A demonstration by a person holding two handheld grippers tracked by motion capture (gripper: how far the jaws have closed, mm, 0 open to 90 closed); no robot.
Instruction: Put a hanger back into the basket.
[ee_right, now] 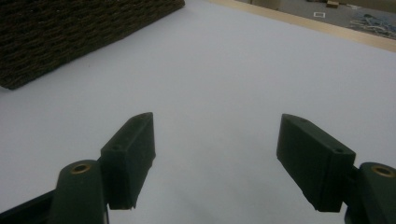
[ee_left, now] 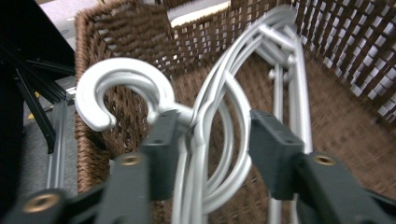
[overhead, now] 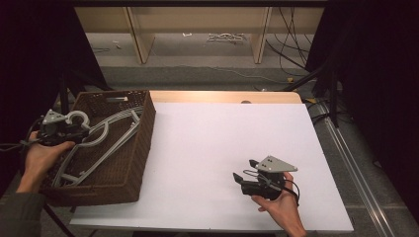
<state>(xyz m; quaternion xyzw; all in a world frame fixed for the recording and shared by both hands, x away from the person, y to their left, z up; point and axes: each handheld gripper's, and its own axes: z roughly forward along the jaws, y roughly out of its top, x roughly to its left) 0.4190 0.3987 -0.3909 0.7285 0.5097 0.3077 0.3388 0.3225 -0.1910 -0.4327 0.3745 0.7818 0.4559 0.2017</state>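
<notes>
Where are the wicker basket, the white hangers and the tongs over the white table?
wicker basket [overhead: 144, 143], high view, right wall.
white hangers [ee_left: 122, 81], left gripper view, top of the hook.
right tongs [overhead: 245, 170], high view, gap between the two tips.

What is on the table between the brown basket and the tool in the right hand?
Nothing: in the high view, bare white table separates the basket from the right tool.

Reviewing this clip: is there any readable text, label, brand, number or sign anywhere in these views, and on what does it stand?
None can be read.
The hangers, the wicker basket, the white table top and both grippers, left and right, carry no visible lettering.
Pale scraps on the floor beyond the table are too small and blurred to tell whether they bear print.
</notes>
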